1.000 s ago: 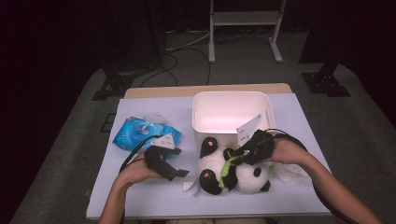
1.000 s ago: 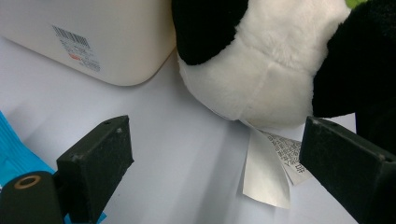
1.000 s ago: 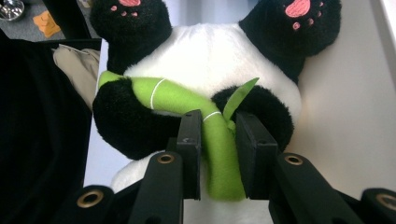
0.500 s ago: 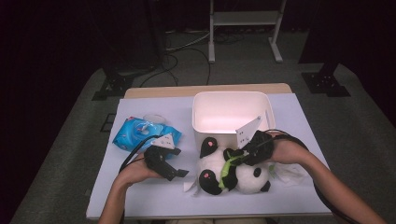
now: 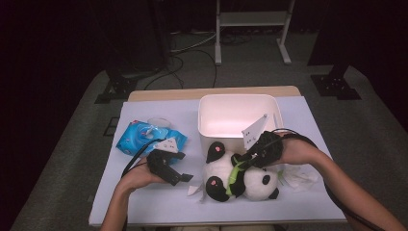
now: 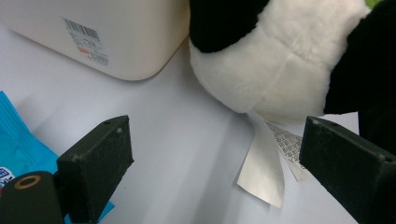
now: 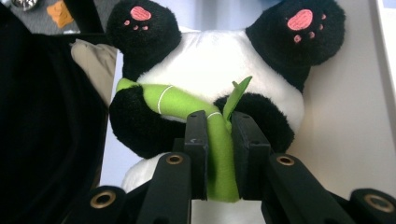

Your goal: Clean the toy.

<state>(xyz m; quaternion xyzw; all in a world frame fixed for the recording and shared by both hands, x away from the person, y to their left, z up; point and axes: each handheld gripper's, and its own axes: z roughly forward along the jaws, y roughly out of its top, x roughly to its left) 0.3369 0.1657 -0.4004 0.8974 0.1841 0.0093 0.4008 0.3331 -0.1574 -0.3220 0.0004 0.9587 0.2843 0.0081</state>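
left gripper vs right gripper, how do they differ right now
The left gripper has its jaws wide apart with nothing between them; the right gripper has its jaws closed on the green bamboo stalk of the panda plush, having just been closing. The left rests beside the plush near its tag; the right sits over its belly. Both are black and hand-held.

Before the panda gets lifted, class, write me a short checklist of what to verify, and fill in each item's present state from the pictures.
1. Right gripper closed on the panda's green bamboo stalk; its jaws have just been closing: ok.
2. Grip strong enough to carry the whole panda: cannot tell.
3. Left gripper open, holding nothing: ok.
4. White bin has room inside: ok.
5. Panda's paper tag free of the left gripper: ok.
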